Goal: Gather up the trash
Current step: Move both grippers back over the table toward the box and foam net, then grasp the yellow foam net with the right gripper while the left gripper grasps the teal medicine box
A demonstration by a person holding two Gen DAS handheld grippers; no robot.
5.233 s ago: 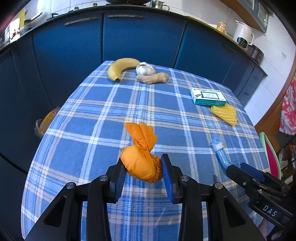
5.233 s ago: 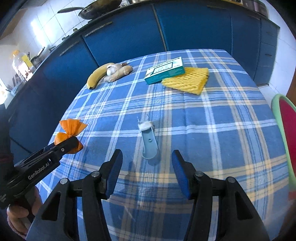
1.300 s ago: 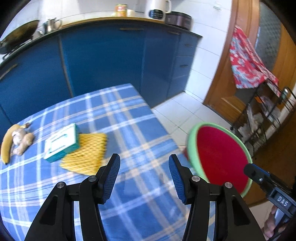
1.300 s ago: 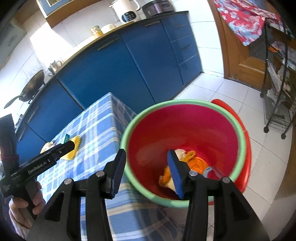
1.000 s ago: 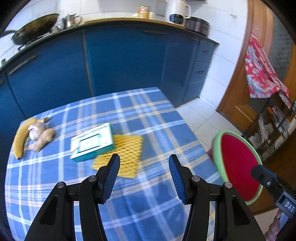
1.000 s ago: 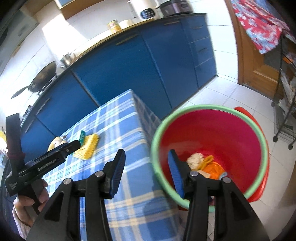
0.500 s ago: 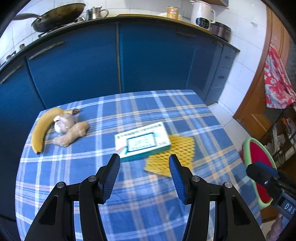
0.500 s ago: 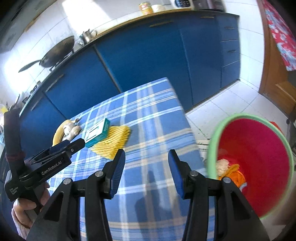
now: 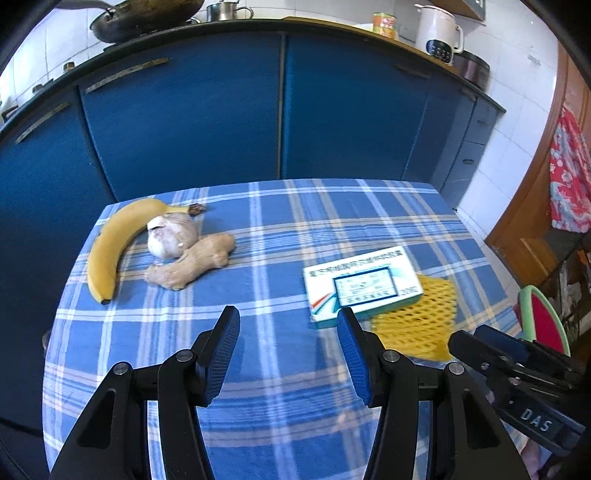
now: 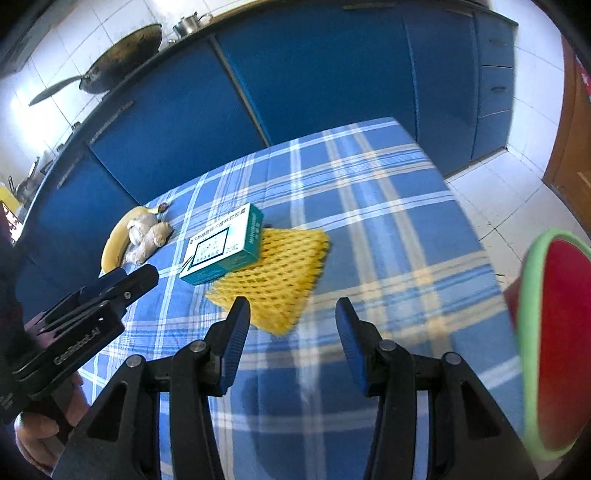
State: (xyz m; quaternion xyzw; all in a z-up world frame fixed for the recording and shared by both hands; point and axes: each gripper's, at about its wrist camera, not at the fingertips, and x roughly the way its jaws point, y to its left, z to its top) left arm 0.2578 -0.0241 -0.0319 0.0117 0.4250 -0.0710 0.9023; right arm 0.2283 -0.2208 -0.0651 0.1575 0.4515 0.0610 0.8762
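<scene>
Home kitchen: blue cabinets, wok, kettle.

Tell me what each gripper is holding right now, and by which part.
Nothing. The left gripper and the right gripper are both open and empty above the table; the box and yellow net lie untouched.

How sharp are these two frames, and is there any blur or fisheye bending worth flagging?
Left wrist view: banana and ginger root are crisp; the yellow foam net smears slightly, and the counter edge bows. Right wrist view: motion blur streaks the checked tablecloth and the red bin; the white-and-teal box stays readable in outline only, with bright window glare top left.
</scene>
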